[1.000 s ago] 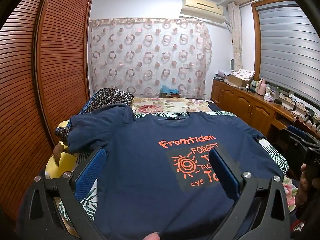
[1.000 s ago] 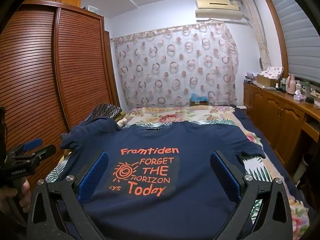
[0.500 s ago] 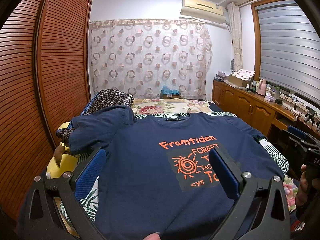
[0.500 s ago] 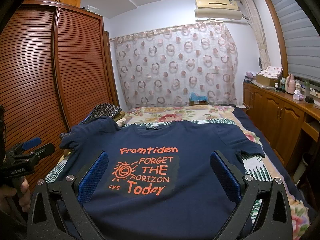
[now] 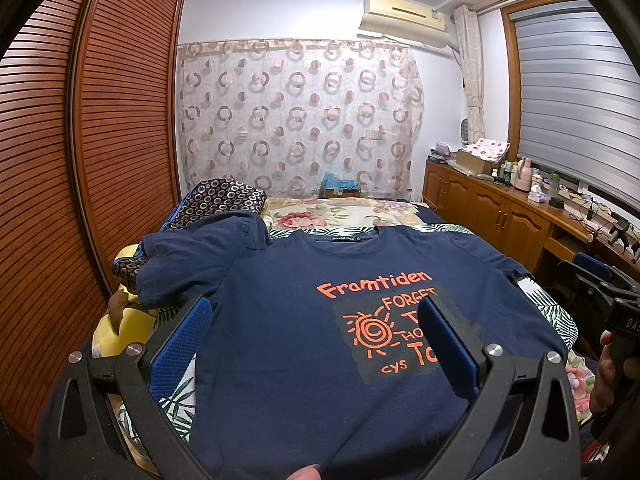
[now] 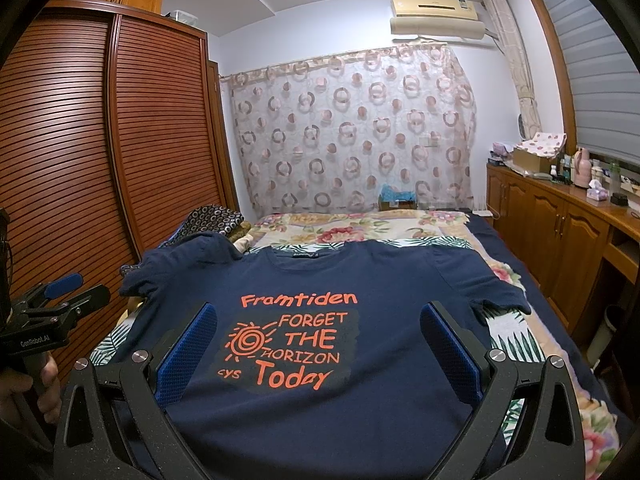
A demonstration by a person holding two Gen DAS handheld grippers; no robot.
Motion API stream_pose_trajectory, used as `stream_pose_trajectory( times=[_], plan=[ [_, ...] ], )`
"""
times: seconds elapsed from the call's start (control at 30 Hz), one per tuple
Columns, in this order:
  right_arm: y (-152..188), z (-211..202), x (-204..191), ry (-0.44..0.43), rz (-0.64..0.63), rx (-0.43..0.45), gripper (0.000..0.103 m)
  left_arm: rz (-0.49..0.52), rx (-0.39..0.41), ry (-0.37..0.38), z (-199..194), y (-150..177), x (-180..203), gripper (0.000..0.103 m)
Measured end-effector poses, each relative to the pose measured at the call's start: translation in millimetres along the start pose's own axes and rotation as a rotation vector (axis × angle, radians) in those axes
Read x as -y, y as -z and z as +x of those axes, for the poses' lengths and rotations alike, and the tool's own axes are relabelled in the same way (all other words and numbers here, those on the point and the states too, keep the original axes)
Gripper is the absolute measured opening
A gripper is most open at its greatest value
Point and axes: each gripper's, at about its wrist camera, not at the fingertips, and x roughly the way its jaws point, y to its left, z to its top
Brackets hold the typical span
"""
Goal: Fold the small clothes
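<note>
Still, both the left gripper (image 5: 312,344) and right gripper (image 6: 318,344) stay wide above the unmoved T-shirt (image 6: 352,280).

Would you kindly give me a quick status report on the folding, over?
Both hand-held grippers open, left and right, holding nothing. Navy T-shirt flat on the bed, print up, unfolded. Its left sleeve rides up on a pile of bedding.

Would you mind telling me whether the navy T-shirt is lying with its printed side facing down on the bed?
No, the navy T-shirt lies print-up, with its orange "Framtiden" lettering plainly readable in the right wrist view.
</note>
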Motion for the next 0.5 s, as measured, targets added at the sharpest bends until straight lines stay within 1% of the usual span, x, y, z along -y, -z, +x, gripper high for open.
stream_pose_trajectory(
  times=[0.5],
  plan=[
    [0.1, -0.3, -0.4, -0.001, 0.000, 0.001, 0.102, 0.002, 0.002, 0.000, -0.1, -0.1, 0.1, 0.103]
  ],
)
